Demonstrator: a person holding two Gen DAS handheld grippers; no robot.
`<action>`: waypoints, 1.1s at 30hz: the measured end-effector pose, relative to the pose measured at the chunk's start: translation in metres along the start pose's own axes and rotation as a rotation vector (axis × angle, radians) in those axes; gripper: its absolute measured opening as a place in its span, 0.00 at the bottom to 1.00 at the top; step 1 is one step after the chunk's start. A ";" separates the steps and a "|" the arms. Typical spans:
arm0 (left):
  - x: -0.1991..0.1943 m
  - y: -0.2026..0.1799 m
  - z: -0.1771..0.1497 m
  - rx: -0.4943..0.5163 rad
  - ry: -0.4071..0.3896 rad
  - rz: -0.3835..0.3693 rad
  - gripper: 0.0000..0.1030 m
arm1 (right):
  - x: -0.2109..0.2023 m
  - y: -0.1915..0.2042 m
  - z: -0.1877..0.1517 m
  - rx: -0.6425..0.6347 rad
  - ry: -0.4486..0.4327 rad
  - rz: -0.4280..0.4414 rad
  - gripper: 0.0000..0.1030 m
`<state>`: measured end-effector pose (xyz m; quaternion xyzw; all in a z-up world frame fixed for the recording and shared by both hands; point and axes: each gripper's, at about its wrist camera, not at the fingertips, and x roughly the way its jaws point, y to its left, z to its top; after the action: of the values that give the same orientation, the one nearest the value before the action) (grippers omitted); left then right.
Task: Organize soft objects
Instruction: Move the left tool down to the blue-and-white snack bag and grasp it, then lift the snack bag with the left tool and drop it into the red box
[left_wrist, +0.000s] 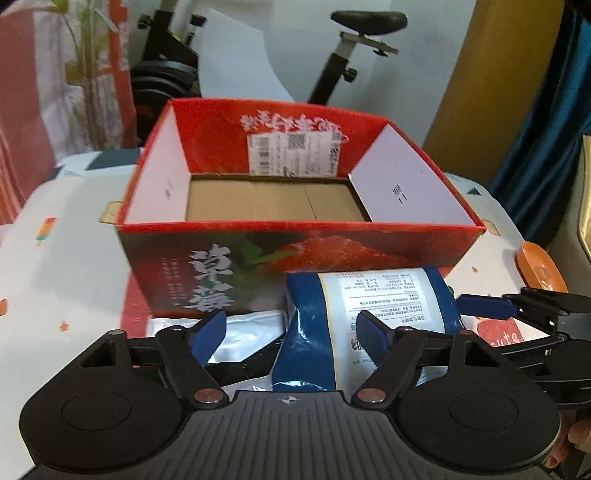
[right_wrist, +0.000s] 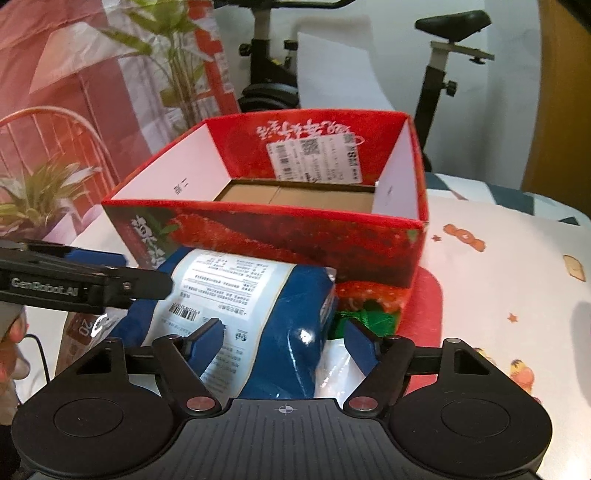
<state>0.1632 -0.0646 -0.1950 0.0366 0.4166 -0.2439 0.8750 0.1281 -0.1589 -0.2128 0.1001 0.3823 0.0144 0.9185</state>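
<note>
A red strawberry-printed box (left_wrist: 295, 254) is seen open-topped on the patterned tabletop (left_wrist: 66, 266), its brown cardboard floor bare. A blue-and-white pouch (left_wrist: 354, 317) lies just in front of the box's near wall, label side up. In the left wrist view the left gripper (left_wrist: 291, 332) is held low over the pouch's left part, fingers apart; the right-hand finger (left_wrist: 373, 332) overlaps the label, the other sits over a silvery-white packet (left_wrist: 251, 332) beside the pouch; contact cannot be told. An orange dish (left_wrist: 539, 269) at the tabletop's right edge is recorded only here. In the right wrist view the right gripper (right_wrist: 284, 343) is held over the pouch's right part, fingers apart, a clear-white packet (right_wrist: 336, 362) under the right-hand finger. Something green (right_wrist: 365, 317) against the box's foot, and potted plants (right_wrist: 40, 199) at left, are shown in this view alone. Each gripper appears sidelong in the other's view.
</note>
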 end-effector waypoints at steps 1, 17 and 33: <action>0.004 0.000 0.000 0.006 0.011 -0.005 0.71 | 0.002 0.000 0.000 -0.005 0.007 0.008 0.66; 0.042 0.003 0.006 0.063 0.141 -0.161 0.67 | 0.020 -0.001 0.004 -0.052 0.074 0.039 0.64; -0.003 -0.003 0.024 0.128 0.030 -0.221 0.48 | -0.028 0.007 0.036 -0.200 -0.032 0.082 0.41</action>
<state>0.1773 -0.0721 -0.1762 0.0498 0.4146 -0.3644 0.8324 0.1340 -0.1611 -0.1675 0.0238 0.3597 0.0887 0.9286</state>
